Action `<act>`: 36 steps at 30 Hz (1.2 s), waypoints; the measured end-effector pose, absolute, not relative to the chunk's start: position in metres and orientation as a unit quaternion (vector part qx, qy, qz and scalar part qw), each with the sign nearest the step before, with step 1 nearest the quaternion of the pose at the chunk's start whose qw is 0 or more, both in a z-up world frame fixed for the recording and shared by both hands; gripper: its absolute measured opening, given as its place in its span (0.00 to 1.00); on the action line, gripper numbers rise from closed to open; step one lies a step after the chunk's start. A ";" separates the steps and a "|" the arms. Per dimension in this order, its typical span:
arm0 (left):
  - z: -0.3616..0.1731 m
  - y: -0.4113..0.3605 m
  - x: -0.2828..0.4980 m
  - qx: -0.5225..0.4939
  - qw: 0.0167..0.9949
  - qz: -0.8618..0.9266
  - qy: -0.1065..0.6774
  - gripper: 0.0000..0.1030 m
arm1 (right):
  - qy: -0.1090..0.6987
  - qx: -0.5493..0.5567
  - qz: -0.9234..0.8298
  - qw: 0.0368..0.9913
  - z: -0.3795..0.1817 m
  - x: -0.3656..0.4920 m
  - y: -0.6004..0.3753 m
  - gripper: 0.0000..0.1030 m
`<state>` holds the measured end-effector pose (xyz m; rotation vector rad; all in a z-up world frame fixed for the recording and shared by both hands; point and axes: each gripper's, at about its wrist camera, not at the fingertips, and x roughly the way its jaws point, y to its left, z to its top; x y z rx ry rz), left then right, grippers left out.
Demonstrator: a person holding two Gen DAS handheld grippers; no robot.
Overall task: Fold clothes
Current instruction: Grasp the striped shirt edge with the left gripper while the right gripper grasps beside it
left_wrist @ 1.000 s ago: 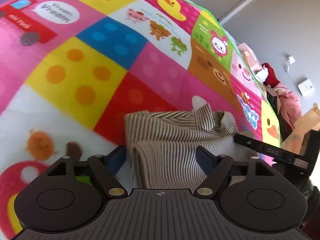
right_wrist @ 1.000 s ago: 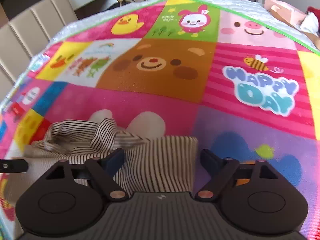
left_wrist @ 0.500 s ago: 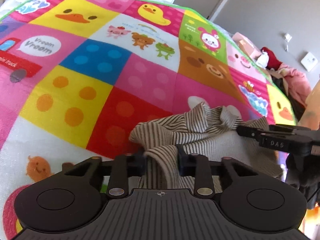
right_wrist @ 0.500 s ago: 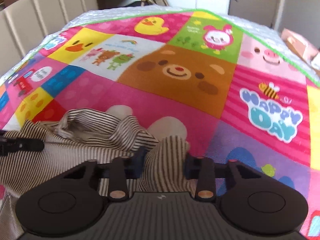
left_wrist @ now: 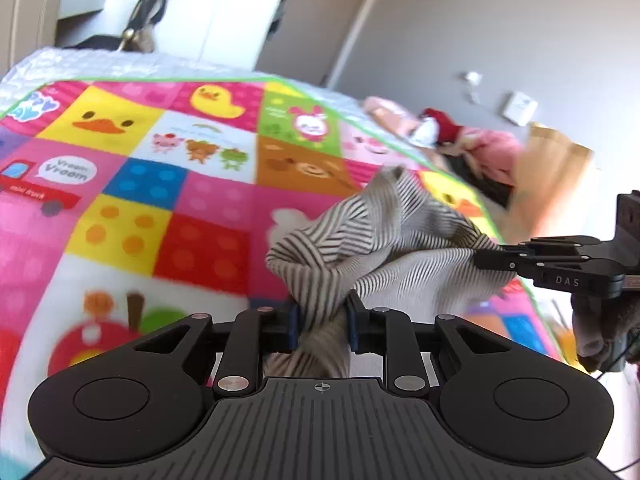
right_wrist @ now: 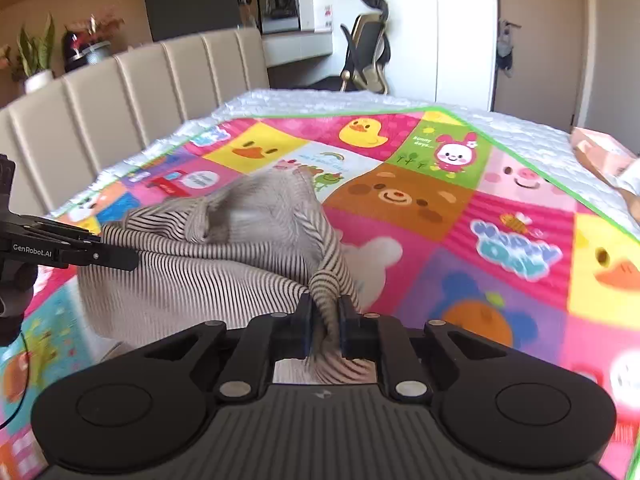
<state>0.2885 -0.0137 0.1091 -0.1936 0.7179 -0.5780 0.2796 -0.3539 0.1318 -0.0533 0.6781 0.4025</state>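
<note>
Bed (right_wrist: 360, 100) under a bright patchwork play mat (left_wrist: 140, 184); clothes pile (left_wrist: 476, 148) at its far edge. Striped garment (left_wrist: 380, 240) raised off the mat, bunched, blurred. My left gripper (left_wrist: 320, 322) and right gripper (right_wrist: 323, 326): jaws clamped on its fabric at either end.

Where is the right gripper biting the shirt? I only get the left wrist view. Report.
Observer: The right gripper is shut on a bunched fold of the shirt, at the shirt's right end.
Operator: Give me what's beyond the left gripper.
Observer: A beige padded headboard stands behind the left gripper.
Operator: Report the mat ahead of the right gripper.
Observer: The mat shows a "Happy Day" patch there, uncovered.
</note>
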 end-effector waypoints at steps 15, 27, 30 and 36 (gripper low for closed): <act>0.080 0.026 0.112 -0.134 0.859 -0.289 0.401 0.47 | 0.378 -0.016 0.120 0.918 0.081 0.085 -0.405 0.47; 0.046 -0.007 0.136 -0.364 0.800 -0.235 0.415 0.89 | 0.355 0.289 0.113 0.882 0.057 0.102 -0.406 0.73; 0.023 -0.014 0.152 -0.409 0.777 -0.185 0.441 0.89 | 0.362 0.350 0.104 0.858 0.039 0.121 -0.401 0.73; 0.010 -0.018 0.176 -0.417 0.784 -0.133 0.441 0.84 | 0.356 0.361 0.066 0.859 0.015 0.160 -0.399 0.73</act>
